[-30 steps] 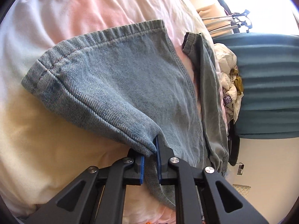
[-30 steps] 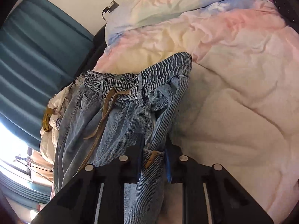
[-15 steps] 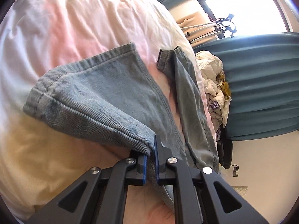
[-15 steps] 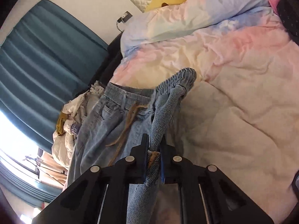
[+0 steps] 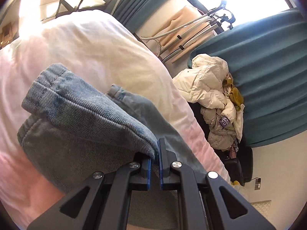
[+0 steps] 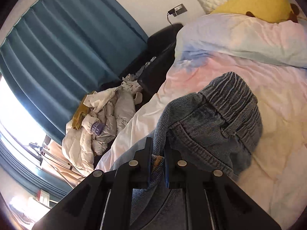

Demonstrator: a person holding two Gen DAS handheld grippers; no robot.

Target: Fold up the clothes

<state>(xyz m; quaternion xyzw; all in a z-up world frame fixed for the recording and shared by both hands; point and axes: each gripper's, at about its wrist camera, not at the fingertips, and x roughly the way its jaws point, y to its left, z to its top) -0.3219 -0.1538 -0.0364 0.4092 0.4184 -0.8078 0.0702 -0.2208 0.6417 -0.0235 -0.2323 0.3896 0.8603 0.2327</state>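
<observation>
A pair of light blue jeans lies partly lifted off a pastel quilt point(image 5: 86, 44). My left gripper point(image 5: 155, 153) is shut on the hem end of a jeans leg point(image 5: 80, 115), which folds back over itself; the other leg point(image 5: 134, 103) lies beyond it. My right gripper point(image 6: 156, 149) is shut on the jeans near the elastic waistband point(image 6: 236, 99), holding it raised above the quilt point(image 6: 278, 134), the denim bunched and hanging beside the fingers.
A heap of cream padded clothes point(image 5: 213, 95) lies beside the bed, also in the right wrist view point(image 6: 99, 122). Teal curtains point(image 6: 67, 48) hang behind. A clothes steamer stand point(image 5: 201, 23) stands by the window. A yellow pillow point(image 6: 259, 3) lies at the bed's head.
Both grippers have risen with the jeans. The leg and waistband have come off the quilt and folded closer, and both views tilt up toward curtains and window.
</observation>
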